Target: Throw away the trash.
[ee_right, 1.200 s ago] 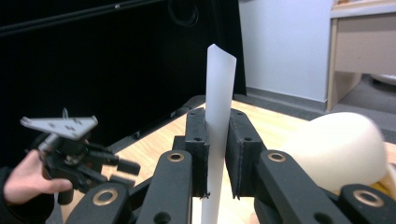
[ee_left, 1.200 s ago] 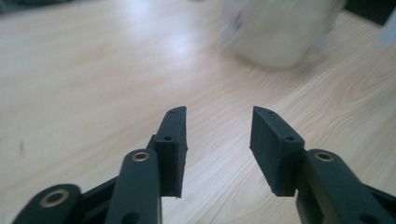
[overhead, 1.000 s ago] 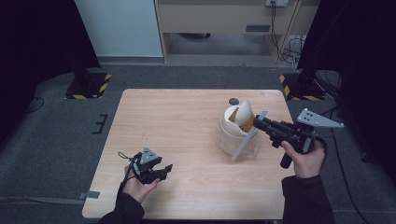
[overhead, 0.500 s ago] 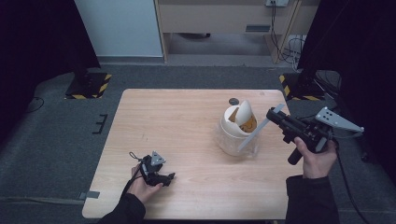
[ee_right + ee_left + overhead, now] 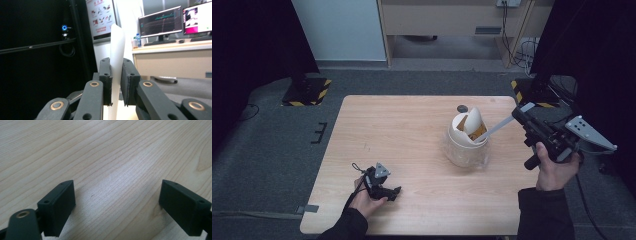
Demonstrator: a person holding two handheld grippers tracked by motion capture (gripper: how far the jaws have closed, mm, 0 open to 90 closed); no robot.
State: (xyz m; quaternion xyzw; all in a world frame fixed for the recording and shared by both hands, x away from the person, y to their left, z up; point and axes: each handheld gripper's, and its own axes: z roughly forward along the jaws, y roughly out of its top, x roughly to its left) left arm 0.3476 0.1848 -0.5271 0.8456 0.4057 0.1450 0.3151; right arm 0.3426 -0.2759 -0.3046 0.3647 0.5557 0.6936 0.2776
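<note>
On the right half of the table (image 5: 412, 130) in the high view stands a clear jar (image 5: 466, 150) with a cream, egg-shaped piece (image 5: 473, 122) and something orange in its mouth; a long white spatula-like utensil (image 5: 494, 127) slants from inside the jar up to the right gripper (image 5: 523, 114), which grips its upper end at the table's right edge. Judged from this, the step in hand is working the utensil in the jar, stirring or scooping; the next move calls for keeping the jar from tipping, since nothing steadies it. A small dark round object (image 5: 462, 108) lies just beyond the jar, clear of the utensil. The left gripper (image 5: 393, 192) rests near the table's near left corner, well apart from the jar. From the left gripper view, its black jaws stand wide apart over bare wood, holding nothing. From the right gripper view, the jaws pinch the white utensil (image 5: 116, 62) between them, its blade rising upright; monitors (image 5: 160, 22) on a desk (image 5: 172, 58) and a wall poster (image 5: 101, 16) stand far behind.
</note>
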